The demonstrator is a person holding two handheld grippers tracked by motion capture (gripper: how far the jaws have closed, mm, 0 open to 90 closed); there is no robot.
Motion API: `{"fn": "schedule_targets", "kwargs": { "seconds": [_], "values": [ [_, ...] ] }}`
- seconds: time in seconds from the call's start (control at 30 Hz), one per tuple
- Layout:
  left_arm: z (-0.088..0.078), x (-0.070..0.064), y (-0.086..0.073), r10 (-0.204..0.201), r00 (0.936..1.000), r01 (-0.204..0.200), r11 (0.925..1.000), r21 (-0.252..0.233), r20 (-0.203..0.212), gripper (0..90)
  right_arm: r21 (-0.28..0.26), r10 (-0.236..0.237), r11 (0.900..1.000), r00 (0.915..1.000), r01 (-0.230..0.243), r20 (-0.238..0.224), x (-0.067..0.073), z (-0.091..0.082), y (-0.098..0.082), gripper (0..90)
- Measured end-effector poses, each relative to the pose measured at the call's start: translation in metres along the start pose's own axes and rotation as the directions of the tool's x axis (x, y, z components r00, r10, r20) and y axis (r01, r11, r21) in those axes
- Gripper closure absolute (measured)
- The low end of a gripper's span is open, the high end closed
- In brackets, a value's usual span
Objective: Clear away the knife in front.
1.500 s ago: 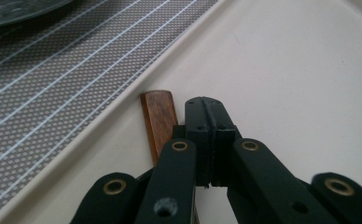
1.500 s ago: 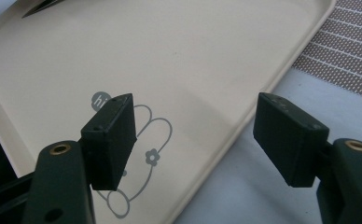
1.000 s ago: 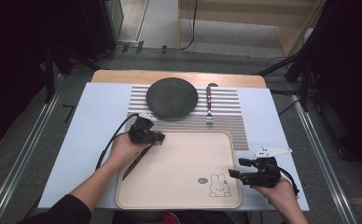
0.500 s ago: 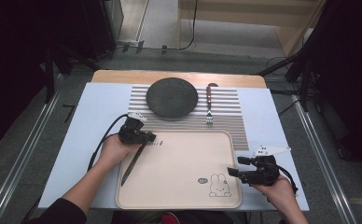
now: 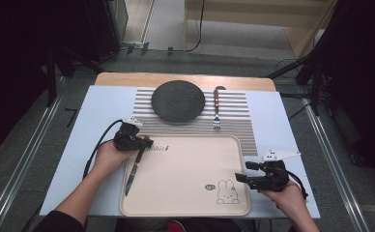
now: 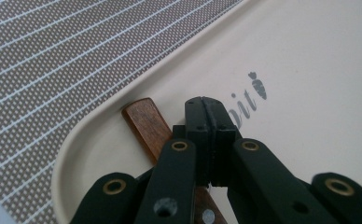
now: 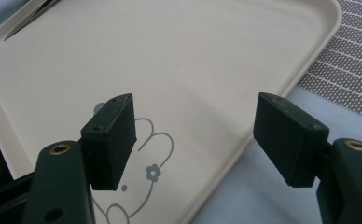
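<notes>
Your left gripper (image 6: 206, 122) has its fingers pressed together, nothing clamped between them. The wooden-handled steel table knife (image 5: 136, 163) lies just beside and beneath those fingers, along the near-left edge of the cream plastic tray with the rabbit print (image 5: 185, 212). Your right gripper (image 7: 195, 140) holds its fingers wide apart over the tray's corner, gripping nothing. Risk: closed fingers dragged across the knife handle (image 6: 147, 125) may push it off the rim onto the surface or skew it; reopen them before any grasp.
</notes>
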State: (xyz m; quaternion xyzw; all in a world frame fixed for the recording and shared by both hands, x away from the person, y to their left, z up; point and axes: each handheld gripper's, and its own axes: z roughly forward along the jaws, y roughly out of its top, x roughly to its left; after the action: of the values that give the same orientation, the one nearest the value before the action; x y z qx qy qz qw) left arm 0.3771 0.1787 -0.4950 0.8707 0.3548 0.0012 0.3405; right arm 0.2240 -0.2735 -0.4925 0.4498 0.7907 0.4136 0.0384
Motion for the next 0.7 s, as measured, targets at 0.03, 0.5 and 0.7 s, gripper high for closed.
{"fn": "schedule_targets", "kwargs": {
  "seconds": [0.03, 0.5, 0.7],
  "values": [
    [-0.001, 0.001, -0.001, -0.002, 1.0000, 0.002, 1.0000, 0.000, -0.001, 89.1, -0.002, -0.001, 1.000, 1.0000, 0.001, 0.001, 0.000, 0.000, 0.000, 28.8],
    [-0.012, -0.001, -0.005, 0.004, 0.9979, -0.001, 0.9990, -0.046, 0.064, 72.0, 0.000, 0.000, 1.000, 1.0000, 0.000, 0.007, 0.000, 0.000, 0.000, 28.8],
    [-0.016, -0.007, -0.005, 0.024, 0.9957, -0.021, 0.9990, -0.040, 0.089, 58.0, -0.002, 0.003, 1.000, 1.0000, -0.003, 0.007, -0.001, 0.000, 0.001, 28.8]
  ]
}}
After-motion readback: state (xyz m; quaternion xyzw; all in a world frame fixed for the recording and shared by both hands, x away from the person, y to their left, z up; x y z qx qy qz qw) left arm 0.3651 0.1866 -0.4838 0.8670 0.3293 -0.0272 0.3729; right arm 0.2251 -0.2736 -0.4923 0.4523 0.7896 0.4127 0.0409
